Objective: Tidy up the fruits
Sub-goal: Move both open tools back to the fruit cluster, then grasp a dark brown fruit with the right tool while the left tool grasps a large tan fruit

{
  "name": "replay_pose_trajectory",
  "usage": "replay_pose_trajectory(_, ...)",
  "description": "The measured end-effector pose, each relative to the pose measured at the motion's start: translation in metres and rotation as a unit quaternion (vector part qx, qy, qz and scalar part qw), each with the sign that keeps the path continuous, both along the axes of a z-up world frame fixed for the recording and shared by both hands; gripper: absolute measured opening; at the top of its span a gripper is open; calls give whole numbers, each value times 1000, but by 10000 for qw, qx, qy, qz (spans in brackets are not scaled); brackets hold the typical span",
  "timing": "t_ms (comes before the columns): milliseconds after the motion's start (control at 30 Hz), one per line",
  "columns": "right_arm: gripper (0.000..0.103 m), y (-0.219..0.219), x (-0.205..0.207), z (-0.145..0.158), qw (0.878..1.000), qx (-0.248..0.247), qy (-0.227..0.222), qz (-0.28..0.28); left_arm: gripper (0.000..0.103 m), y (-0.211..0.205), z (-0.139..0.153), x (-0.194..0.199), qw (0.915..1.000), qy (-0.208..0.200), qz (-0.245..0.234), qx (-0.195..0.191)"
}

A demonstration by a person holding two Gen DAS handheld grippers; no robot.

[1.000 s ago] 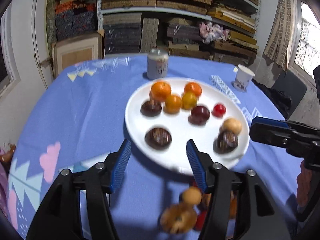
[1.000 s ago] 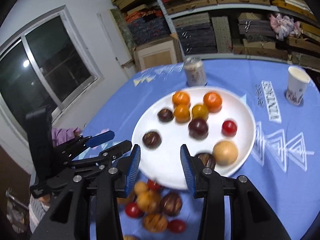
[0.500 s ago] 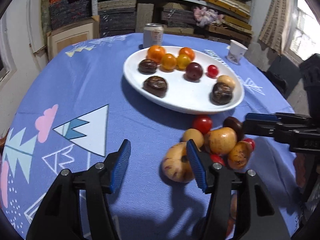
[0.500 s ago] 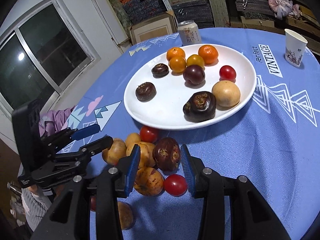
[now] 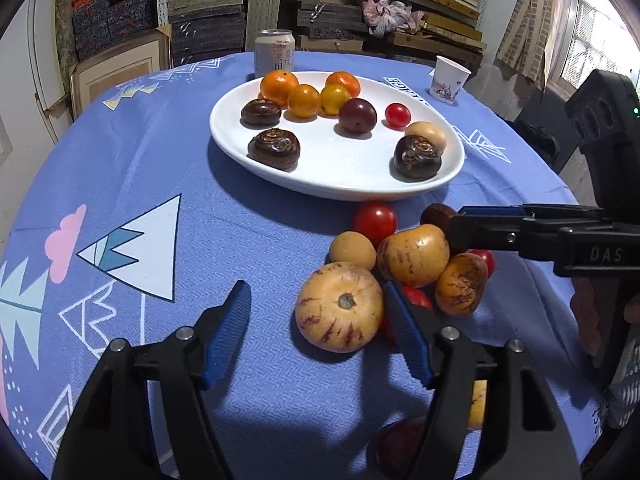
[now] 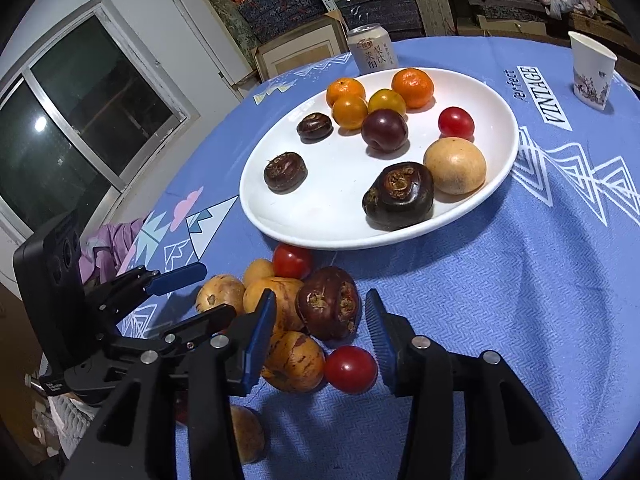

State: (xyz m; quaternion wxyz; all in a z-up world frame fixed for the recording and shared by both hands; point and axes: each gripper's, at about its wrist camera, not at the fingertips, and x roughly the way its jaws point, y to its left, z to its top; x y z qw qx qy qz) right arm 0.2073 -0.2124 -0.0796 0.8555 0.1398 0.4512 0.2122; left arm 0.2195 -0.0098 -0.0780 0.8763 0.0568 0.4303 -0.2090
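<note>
With fingers just widening and gripping nothing, the left gripper (image 5: 316,334) is bracketing the striped yellow melon (image 5: 339,311), its right finger (image 5: 404,330) nearest, while the right gripper (image 6: 322,338) is straddling the dark purple fruit (image 6: 329,307).

Blue-clothed table (image 5: 120,168) with white plate (image 5: 348,184), can (image 5: 275,54), paper cup (image 5: 447,85), loose fruit (image 5: 339,312)

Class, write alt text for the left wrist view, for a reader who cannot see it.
The open left gripper hangs over a striped yellow fruit at the near edge of a pile of loose fruit on a blue tablecloth, with nothing gripped. Behind sits a white plate holding oranges, dark fruits and a tomato. The right gripper reaches in from the right.
</note>
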Motion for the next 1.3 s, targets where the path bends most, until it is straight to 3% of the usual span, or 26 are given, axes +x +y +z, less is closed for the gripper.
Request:
replay_pose_trajectory(33, 54, -2, 2, -2, 10000, 75, 51, -26, 62, 1, -1, 2, 9999, 73, -33, -106)
replay_pose_trajectory(267, 55, -16, 10, -16, 9963, 702, 476, -134, 45, 7, -6, 10, 9975, 438, -62, -558)
replay_pose_trajectory(567, 55, -16, 13, -30, 9866, 1399, 835, -33, 45, 5, -4, 8, 9979, 409, -26, -502)
replay_pose_trajectory(667, 43, -10, 11, -28, 9857, 1487, 791, 81, 45, 8, -1, 8, 9981, 356, 11, -509)
replay_pose_trajectory(733, 31, -10, 8, -22, 9885, 1363, 660, -6, 45, 10, 2, 6, 9983, 272, 62, -514)
replay_pose_trajectory(1033, 32, 10, 3, -5, 9993, 349, -7, -99, 45, 3, -3, 6, 9997, 134, 151, -100)
replay_pose_trajectory(1167, 32, 10, 9, -5, 9991, 404, -122, -42, 45, 2, -3, 6, 9998, 122, 155, -88)
replay_pose_trajectory(1300, 30, 21, 9, -1, 9992, 16, -391, 42, 45, 2, -3, 6, 9998, 113, 159, -82)
